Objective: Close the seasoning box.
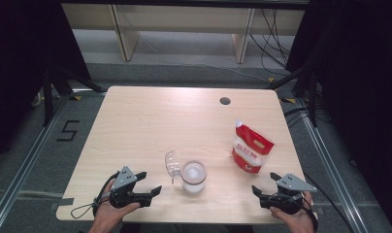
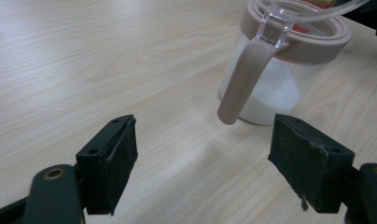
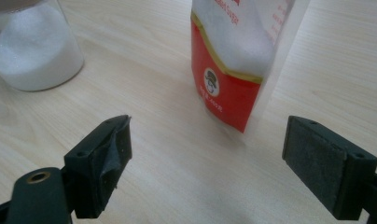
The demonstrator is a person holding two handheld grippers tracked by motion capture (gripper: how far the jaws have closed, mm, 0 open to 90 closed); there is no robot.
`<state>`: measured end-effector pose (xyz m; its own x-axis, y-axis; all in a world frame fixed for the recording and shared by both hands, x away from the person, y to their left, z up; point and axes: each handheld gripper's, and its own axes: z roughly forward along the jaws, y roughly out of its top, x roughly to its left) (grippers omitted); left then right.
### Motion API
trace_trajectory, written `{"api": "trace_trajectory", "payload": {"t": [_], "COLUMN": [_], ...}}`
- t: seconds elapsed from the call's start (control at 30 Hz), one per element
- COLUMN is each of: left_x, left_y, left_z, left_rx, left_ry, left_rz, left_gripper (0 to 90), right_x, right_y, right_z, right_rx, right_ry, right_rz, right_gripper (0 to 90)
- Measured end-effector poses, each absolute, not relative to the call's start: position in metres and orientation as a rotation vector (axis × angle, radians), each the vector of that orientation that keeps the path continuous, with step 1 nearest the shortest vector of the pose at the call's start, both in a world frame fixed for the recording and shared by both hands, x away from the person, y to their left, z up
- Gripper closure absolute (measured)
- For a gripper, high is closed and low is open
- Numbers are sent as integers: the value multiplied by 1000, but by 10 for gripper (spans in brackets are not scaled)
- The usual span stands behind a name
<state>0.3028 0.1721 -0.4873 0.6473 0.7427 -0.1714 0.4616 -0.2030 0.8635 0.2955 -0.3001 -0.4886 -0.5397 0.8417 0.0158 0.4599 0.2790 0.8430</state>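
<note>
A glass jar of white powder stands near the table's front, its clear hinged lid flipped open to the left and a taupe clasp hanging down its side. A red and white pouch stands upright to its right. My left gripper is open, left of the jar, jaws empty. My right gripper is open, just in front of the pouch, jaws empty.
The wooden table has a cable hole near its back edge. Dark stands and cables flank the table on both sides, and wooden furniture legs stand on the floor behind it.
</note>
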Motion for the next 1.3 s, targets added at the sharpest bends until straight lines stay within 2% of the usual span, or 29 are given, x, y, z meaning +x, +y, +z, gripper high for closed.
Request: {"api": "trace_trajectory", "payload": {"t": [0.13,0.23,0.33,0.53,0.7,0.87,1.3], "left_x": [305,306,307,309,313,313,314], "left_y": [172,174,173,169,160,153,149], "left_z": [-482,-476,-472,-463,-459,-456,-450], "left_rx": [1833,1811,1771,1761,1790,1794,1799], "left_ry": [957,938,944,900,840,834,805], "left_rz": [331,322,326,344,341,331,332], "left_gripper": [268,348,485,704,839,890,895], "right_x": [296,296,296,294,291,293,290], "right_y": [-301,-302,-301,-301,-296,-296,-292], "right_z": [-490,-490,-489,-489,-489,-488,-487], "right_rx": [1160,1176,1159,1175,1214,1141,1145], "right_ry": [2126,2118,2131,2125,2129,2133,2146], "right_rz": [1168,1169,1159,1164,1146,1153,1169], "right_gripper": [164,166,166,168,170,173,175]}}
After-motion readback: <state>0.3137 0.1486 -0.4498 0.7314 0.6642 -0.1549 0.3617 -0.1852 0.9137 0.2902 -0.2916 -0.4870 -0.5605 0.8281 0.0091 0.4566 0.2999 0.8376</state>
